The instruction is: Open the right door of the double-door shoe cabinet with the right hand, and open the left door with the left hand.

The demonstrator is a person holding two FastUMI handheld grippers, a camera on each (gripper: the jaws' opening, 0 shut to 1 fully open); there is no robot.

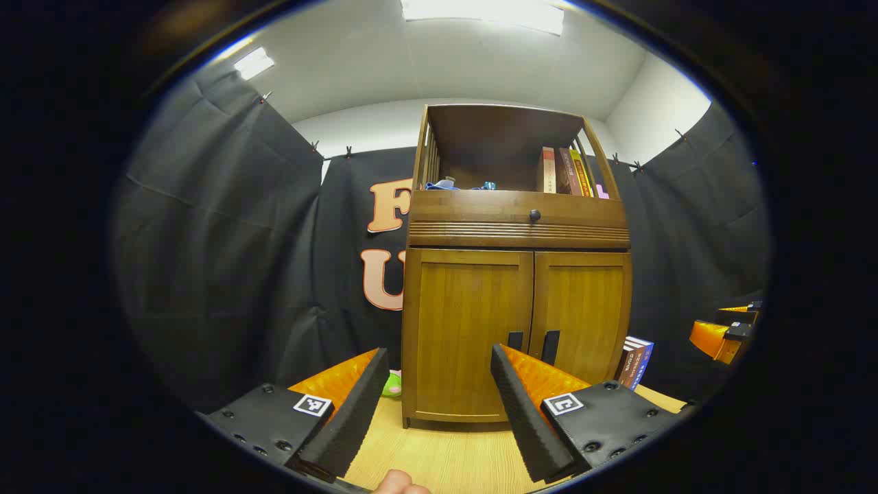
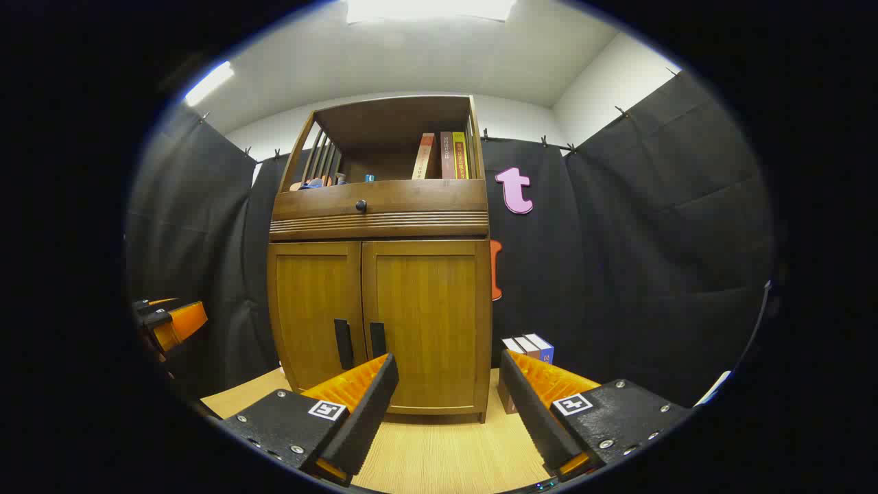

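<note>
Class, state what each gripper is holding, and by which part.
Nothing. The left gripper and right gripper are open, short of the shut cabinet doors.

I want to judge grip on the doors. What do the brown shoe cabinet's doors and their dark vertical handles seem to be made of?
The brown cabinet doors look like wood or wood veneer with a smooth, slightly glossy finish: vertical grain shows. The dark vertical handles look matte black, perhaps metal or plastic; too small to tell.
</note>
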